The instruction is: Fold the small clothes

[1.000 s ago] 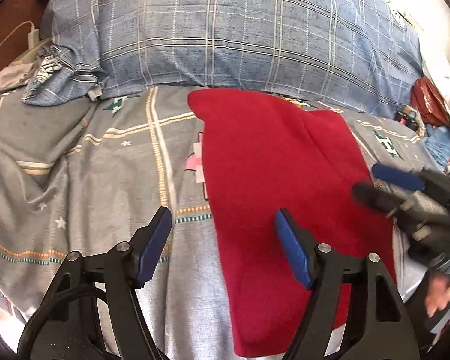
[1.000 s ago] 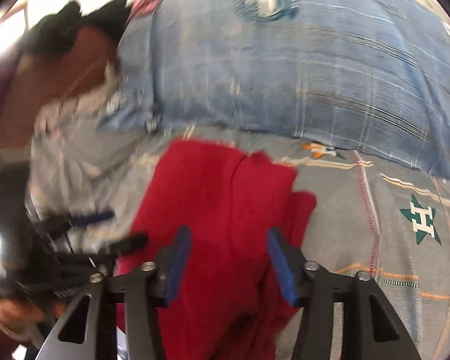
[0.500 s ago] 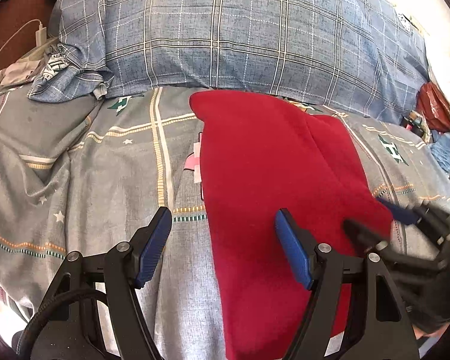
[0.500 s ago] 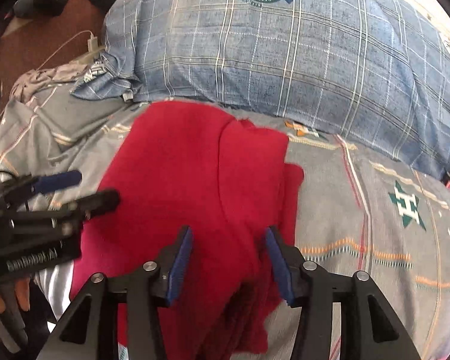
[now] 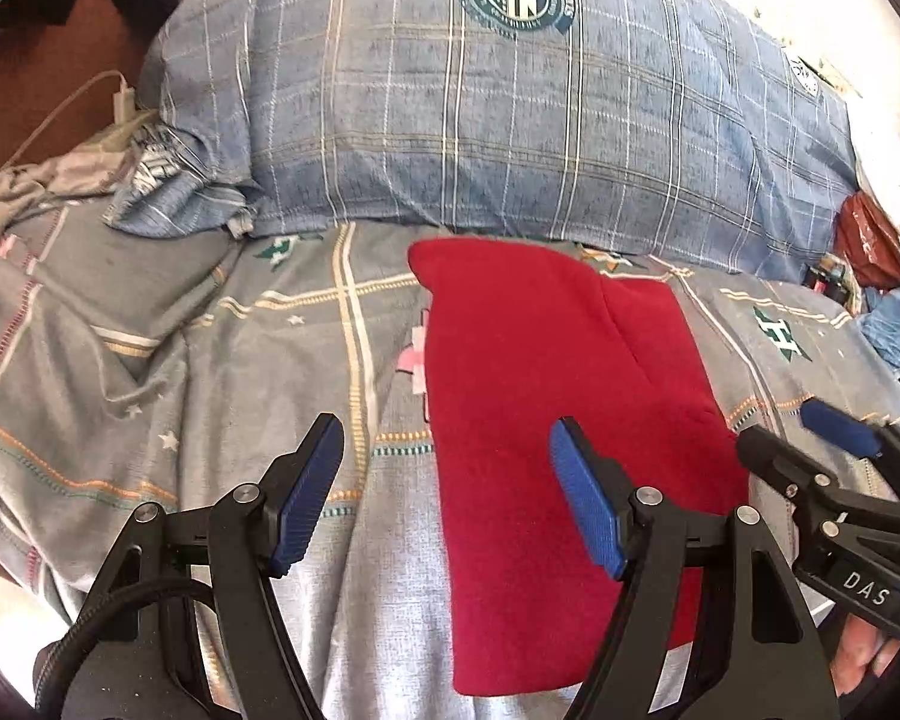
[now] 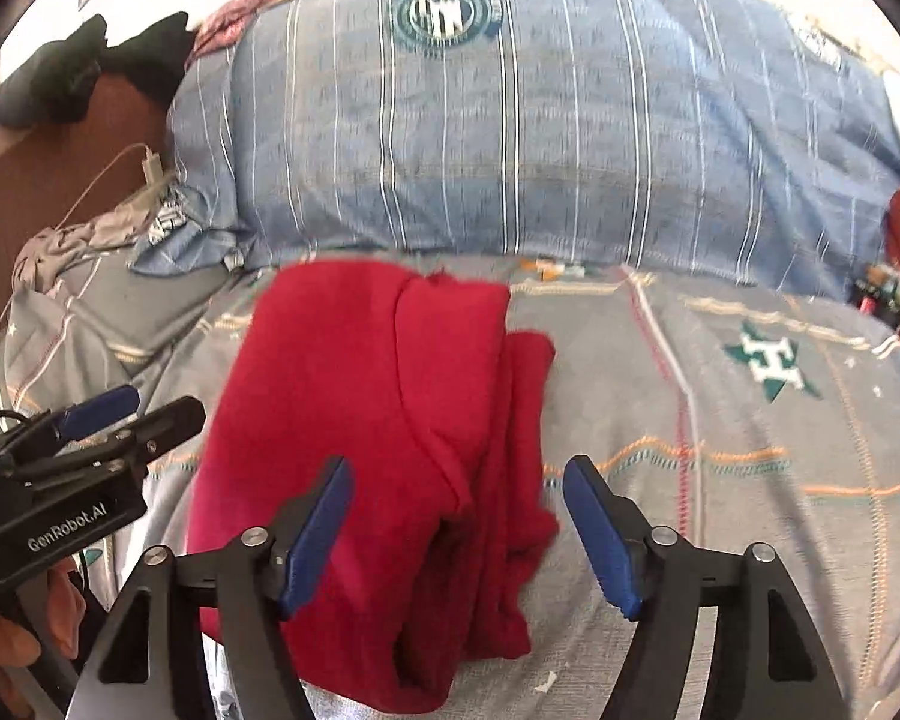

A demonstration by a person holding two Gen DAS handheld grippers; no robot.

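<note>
A red garment (image 5: 540, 372) lies folded lengthwise on the grey patterned bedsheet (image 5: 210, 360), its right side in bunched layers (image 6: 510, 420). My left gripper (image 5: 447, 426) hovers open over the garment's left edge, one finger over the sheet and one over the red cloth, holding nothing. My right gripper (image 6: 457, 468) is over the garment's near right part. Its jaws are opening, the bunched layers lie below and between them, and the pads do not press on the cloth. Each gripper shows in the other's view: the right gripper (image 5: 780, 425) and the left gripper (image 6: 162, 405).
A big blue plaid pillow (image 5: 510, 120) lies across the back of the bed. A white charger and cable (image 5: 120, 102) sit at the far left on a brown surface. A red bag and clutter (image 5: 870, 240) are at the far right. A hand (image 6: 6, 648) holds the left gripper.
The right gripper's jaws have widened and let the red layers lie loose. It has shifted right along the garment. The left gripper has drawn back and up a little, still open.
</note>
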